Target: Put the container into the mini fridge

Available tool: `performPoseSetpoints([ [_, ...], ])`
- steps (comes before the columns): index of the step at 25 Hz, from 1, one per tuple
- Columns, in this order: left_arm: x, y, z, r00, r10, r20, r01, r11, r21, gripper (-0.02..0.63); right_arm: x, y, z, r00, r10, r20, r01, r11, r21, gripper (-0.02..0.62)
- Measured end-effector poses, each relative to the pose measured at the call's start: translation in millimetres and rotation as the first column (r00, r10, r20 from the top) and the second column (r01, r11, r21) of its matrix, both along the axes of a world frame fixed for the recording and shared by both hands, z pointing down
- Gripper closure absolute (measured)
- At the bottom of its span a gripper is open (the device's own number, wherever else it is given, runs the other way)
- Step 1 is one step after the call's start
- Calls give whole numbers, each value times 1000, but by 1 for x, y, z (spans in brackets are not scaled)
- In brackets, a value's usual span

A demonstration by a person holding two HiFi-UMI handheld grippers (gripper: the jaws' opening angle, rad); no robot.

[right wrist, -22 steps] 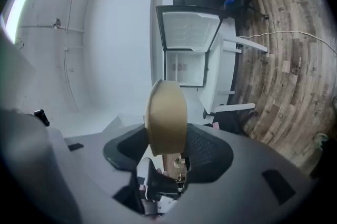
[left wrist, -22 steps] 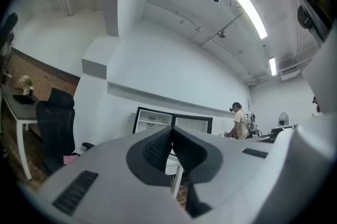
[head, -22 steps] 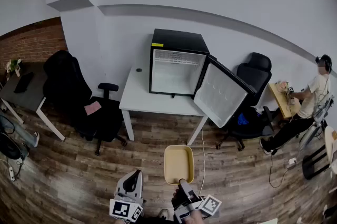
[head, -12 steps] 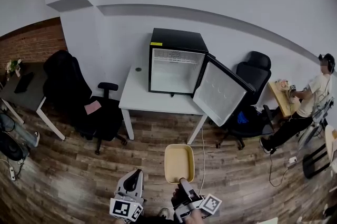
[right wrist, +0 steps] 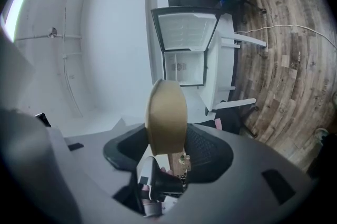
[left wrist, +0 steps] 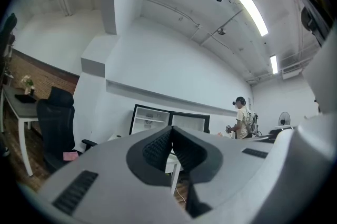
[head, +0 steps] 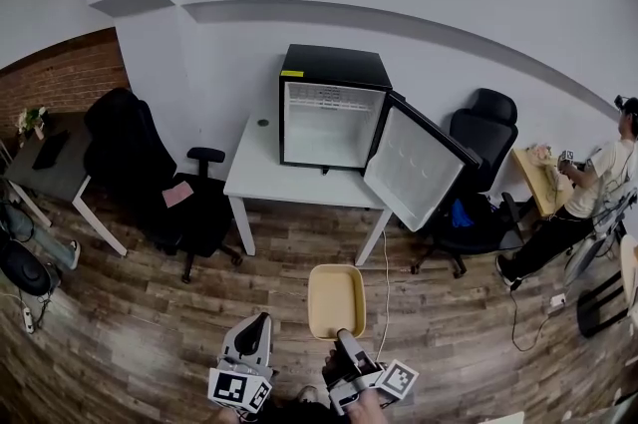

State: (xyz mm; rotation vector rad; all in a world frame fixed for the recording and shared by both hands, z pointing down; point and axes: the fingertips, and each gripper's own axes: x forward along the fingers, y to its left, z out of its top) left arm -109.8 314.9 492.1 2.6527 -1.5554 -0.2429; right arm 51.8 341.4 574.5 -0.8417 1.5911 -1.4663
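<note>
Two tools sit low at the near edge, both over the wood floor [head: 130,312]. Far left there's a black chair [head: 135,158] just beside the white desk [head: 261,181]. Left tool [head: 262,320] is clenched tight, jaws together with nothing in them. The fridge [head: 332,108] stands on the desk against the far wall, its door [head: 414,171] swung wide open to the right. The tan container [head: 336,297] is up in the air, open side up, on the near side of the desk and well apart from the fridge. Right tool [head: 344,337] is grasping it by the near rim. Further right there's a second chair [head: 480,158], then a seated person [head: 588,198] at far right.
</note>
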Motion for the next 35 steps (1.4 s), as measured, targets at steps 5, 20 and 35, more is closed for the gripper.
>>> performPoseSetpoints([
  [5,22,3,2,1000,-28,-3,28,1000,-3,598,19,0,1,999,-35,6,35,999,-3,367],
  [20,42,-98,22,999,-35,23,36,999,-18,597,39,-107,12,999,-50,7,50,999,-7,367],
  [35,36,-359,-2,998,64,10,-64,998,-6,598,32,-351,-13,999,46,-6,-46,999,0,367],
])
